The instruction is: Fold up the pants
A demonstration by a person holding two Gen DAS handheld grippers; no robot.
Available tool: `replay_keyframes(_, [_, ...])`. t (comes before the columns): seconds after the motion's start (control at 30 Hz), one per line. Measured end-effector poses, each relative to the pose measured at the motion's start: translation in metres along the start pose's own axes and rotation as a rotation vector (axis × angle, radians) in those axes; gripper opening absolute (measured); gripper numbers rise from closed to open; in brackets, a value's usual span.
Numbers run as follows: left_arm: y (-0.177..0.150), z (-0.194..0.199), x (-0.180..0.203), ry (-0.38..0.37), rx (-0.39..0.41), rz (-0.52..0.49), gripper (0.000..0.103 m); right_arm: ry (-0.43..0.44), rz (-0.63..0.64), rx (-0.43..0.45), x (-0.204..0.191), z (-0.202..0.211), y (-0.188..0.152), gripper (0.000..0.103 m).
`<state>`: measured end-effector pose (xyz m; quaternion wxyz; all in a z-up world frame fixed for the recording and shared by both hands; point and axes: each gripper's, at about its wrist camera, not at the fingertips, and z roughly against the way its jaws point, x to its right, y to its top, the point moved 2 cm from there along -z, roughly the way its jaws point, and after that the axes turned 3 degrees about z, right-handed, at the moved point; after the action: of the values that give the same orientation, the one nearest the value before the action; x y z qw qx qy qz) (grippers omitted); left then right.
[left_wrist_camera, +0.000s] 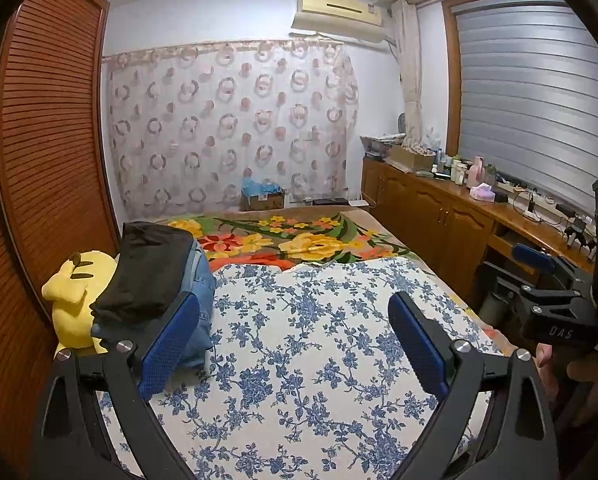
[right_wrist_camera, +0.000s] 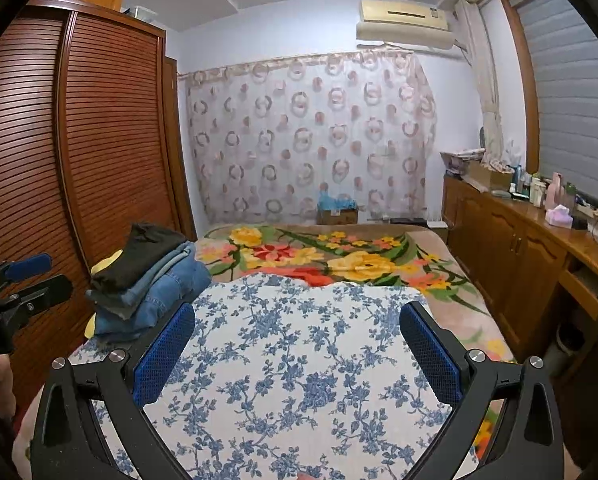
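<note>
left gripper (left_wrist_camera: pixel 295 340): jaws spread wide, nothing between them
right gripper (right_wrist_camera: pixel 297 348): jaws spread wide, nothing between them
pants (right_wrist_camera: pixel 147 280): folded stack, bed's left edge, beside blue-floral sheet (right_wrist_camera: pixel 299 360)

Both wrist views are evenly and fairly brightly lit by soft, cool indoor light from above, with no harsh shadows; only faint shade sits under the stacked pants (left_wrist_camera: pixel 155 276) and beneath the blue gripper pads (right_wrist_camera: pixel 165 356). Fisheye distortion is strong: the louvred wardrobe (left_wrist_camera: pixel 51 128) and the window blind (left_wrist_camera: pixel 539 92) bow outward, and black vignette fills the corners. The picture is sharp on the blue-flowered sheet (right_wrist_camera: pixel 299 360) but softer and slightly smeared toward the patterned curtain (right_wrist_camera: pixel 311 136) and the cluttered counter (left_wrist_camera: pixel 479 200), with mild glare on the polished wood.
</note>
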<state>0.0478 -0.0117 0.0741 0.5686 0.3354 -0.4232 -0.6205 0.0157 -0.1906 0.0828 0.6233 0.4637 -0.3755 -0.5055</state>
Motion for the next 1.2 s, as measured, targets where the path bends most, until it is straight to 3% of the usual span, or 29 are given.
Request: replay_keyframes(1.2, [-0.0022,0.0019,-0.0026,0.003,-0.002,0.003,0.096,-0.008,0.003,0.004,0.0009,-0.0032,-0.0022,0.102])
